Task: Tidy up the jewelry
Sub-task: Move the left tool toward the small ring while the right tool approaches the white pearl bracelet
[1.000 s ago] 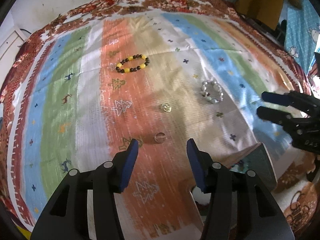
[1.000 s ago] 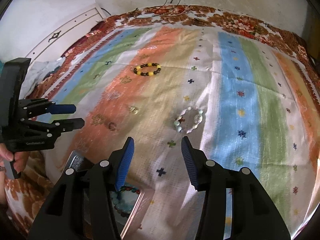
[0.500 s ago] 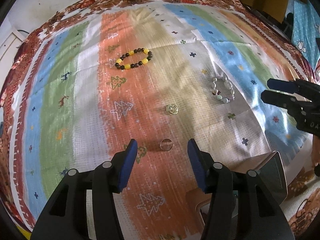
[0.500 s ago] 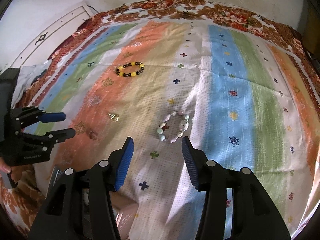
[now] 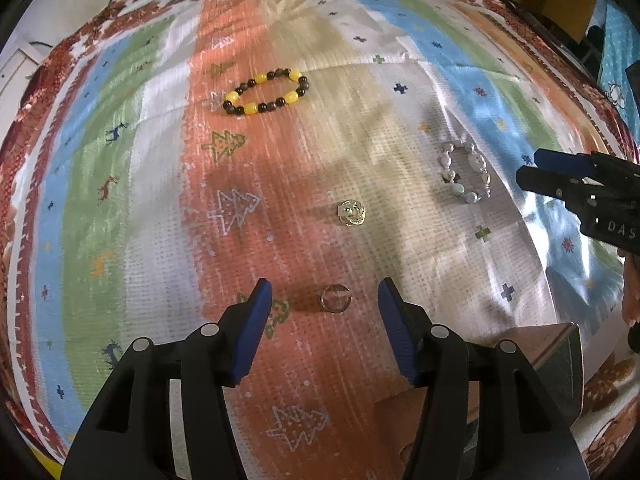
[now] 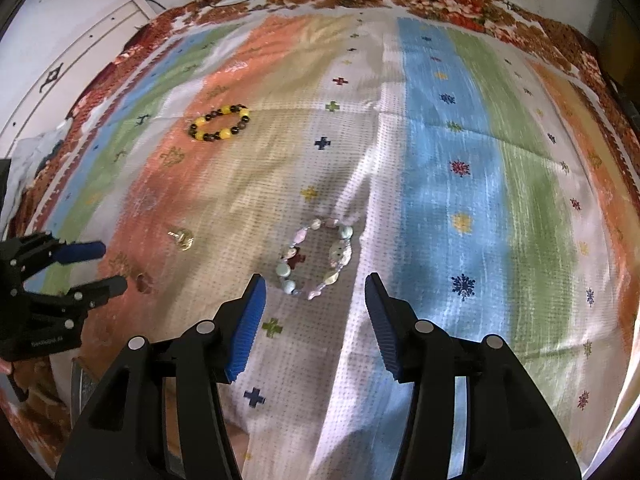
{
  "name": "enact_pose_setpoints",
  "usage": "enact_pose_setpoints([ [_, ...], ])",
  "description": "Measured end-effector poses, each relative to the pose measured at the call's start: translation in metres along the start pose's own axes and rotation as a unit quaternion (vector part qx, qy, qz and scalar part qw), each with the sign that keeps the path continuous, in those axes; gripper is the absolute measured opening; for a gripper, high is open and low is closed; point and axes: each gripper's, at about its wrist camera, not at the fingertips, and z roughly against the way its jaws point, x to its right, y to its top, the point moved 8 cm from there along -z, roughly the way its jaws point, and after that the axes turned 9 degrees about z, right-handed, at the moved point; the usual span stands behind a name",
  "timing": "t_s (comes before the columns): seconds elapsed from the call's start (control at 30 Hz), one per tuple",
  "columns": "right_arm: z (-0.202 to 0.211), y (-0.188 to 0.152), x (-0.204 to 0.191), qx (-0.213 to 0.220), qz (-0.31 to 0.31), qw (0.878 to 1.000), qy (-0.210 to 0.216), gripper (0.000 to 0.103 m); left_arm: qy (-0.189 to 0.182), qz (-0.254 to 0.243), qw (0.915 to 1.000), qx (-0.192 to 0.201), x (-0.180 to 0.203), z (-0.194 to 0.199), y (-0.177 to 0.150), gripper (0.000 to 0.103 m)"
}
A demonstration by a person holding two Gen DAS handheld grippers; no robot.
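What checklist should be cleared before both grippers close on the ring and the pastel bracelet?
1. Left gripper open: ok.
2. Small ring lined up between its fingertips: ok, just ahead of them.
3. Right gripper open: ok.
4. Pastel bead bracelet lined up: ok, ahead of the tips, not yet between them.
5. Gold brooch and yellow-and-black bracelet apart from both targets: ok.
6. Box ready to receive: cannot tell, only a corner shows.

Both grippers: black plastic bodies, silver screws, ribbed blue pads on fingers (image 5: 256,324).
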Motion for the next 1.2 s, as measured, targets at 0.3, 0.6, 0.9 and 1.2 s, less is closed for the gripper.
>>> enact_pose_setpoints([
  [0.3,-0.025,0.003,0.010,-0.029,-0.010,1.000,-0.007,0.052,-0.013,0.015,0.9995,-0.024,0.000,-0.015,0.001,0.056],
  [0.6,-0.039,0.004,0.015,-0.045,-0.014,0.999,-0.012,0.052,-0.013,0.023,0.9987,-0.044,0.000,-0.030,0.000,0.056],
  [0.9,-0.055,0.007,0.016,-0.059,-0.012,0.998,-0.022,0.052,0.003,0.019,0.9982,-0.056,0.002,-0.039,-0.003,0.055],
  [1.2,-0.070,0.007,0.015,-0.074,-0.001,0.997,-0.038,0.050,0.014,0.008,0.9981,-0.060,0.001,-0.045,-0.008,0.054],
])
